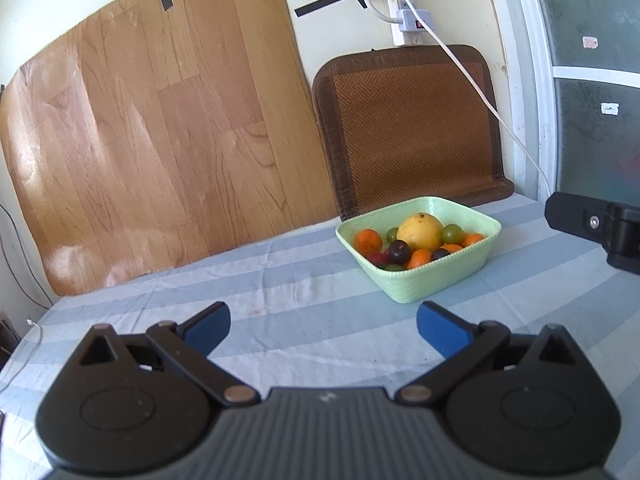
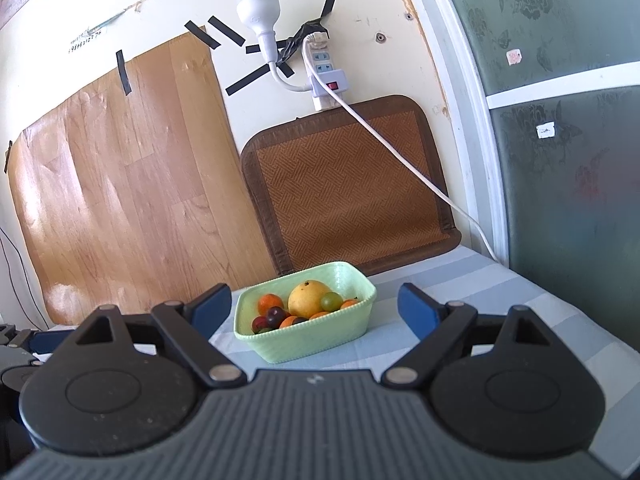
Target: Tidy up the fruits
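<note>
No legible text; wall print (image 2: 86,42) too blurry.

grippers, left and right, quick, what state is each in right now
left gripper: open, nothing between its fingers.
right gripper: open, holding nothing; the green fruit bowl sits beyond it on the table.

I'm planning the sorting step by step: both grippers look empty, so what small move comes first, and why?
Probably ease the right gripper forward toward the green bowl. Its jaws stand open and empty, the bowl sits straight ahead, and all the fruit, including the large yellow fruit, is piled inside.
</note>
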### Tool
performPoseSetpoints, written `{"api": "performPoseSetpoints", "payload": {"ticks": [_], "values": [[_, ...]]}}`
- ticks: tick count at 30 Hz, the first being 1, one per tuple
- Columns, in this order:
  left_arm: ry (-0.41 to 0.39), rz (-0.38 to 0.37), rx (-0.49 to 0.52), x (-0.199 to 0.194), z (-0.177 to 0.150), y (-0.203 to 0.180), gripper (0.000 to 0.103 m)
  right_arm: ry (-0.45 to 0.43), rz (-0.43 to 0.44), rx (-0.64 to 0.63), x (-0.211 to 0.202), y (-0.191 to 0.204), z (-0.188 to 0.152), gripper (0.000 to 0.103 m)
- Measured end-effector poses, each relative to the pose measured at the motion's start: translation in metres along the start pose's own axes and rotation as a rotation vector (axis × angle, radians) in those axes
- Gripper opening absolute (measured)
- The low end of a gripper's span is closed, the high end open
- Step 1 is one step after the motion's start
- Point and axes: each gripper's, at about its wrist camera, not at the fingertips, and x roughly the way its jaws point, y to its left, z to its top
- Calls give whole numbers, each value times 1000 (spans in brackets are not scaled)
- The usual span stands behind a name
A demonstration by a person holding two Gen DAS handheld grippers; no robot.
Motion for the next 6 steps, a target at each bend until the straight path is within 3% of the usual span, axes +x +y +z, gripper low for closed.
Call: {"api": "performPoseSetpoints", "payload": {"ticks": [6], "values": [[44, -43, -30, 12, -5, 5, 103, 11, 0, -4, 4, 0, -2, 92]]}}
